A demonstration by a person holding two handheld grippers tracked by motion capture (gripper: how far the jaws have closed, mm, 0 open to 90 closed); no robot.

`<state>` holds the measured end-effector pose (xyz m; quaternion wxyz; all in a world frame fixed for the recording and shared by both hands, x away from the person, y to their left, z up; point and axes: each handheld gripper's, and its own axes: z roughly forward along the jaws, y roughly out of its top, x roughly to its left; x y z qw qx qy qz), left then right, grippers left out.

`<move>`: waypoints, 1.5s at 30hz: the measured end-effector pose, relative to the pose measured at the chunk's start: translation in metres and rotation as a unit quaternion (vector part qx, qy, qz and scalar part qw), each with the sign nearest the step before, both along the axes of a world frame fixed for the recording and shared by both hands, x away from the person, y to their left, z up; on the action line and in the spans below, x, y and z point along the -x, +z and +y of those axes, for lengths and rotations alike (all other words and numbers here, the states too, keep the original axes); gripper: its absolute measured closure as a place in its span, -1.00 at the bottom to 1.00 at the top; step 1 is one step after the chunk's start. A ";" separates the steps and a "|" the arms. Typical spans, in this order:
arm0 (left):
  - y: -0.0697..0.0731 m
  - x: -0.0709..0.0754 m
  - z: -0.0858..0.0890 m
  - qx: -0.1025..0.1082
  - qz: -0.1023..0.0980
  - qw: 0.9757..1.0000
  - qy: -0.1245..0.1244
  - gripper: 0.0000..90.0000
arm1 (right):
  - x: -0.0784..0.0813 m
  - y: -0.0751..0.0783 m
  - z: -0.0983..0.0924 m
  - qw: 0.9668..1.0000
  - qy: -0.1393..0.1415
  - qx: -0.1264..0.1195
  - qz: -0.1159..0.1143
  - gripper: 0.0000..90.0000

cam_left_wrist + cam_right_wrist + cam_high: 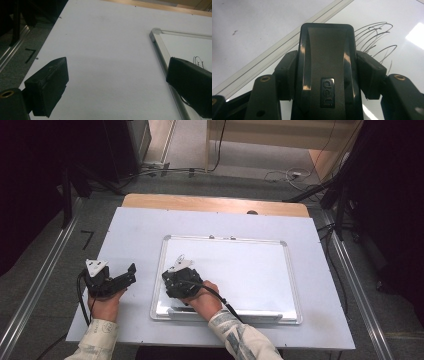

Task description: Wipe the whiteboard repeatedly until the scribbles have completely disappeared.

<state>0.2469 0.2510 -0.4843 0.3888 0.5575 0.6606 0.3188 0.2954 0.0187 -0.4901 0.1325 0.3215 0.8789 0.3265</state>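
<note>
Right gripper view: the right gripper (327, 75) has its jaws clamped on a black whiteboard eraser (327, 62) marked "deli", pressed on the whiteboard (402, 20) beside pen scribbles (374, 37). Left gripper (117, 85), jaws wide apart and holding nothing, sits over the table (105, 50) left of the board's frame.

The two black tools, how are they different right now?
The left tool has its jaws wide apart with nothing between them, while the right tool is squeezed shut on a black eraser. The left tool rests over the pale table cover, beside the whiteboard; the right tool is over the whiteboard, near some thin pen scribbles. Both are black and each is held in one hand.
</note>
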 end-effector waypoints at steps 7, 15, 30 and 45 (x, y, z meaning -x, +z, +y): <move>0.000 0.000 0.000 -0.001 0.000 1.000 0.000 -0.90 | 0.005 0.000 0.000 1.000 0.008 0.004 -0.005 -0.15; 0.001 0.001 0.000 0.001 -0.002 1.000 0.001 -0.90 | 0.005 0.000 0.000 1.000 0.012 0.008 -0.004 -0.15; 0.001 0.003 0.003 0.003 -0.003 1.000 0.004 -0.90 | -0.002 0.001 -0.005 1.000 0.001 0.014 -0.003 -0.15; 0.000 0.000 0.001 0.002 -0.003 1.000 0.003 -0.90 | 0.000 0.001 -0.007 1.000 -0.006 0.016 0.003 -0.16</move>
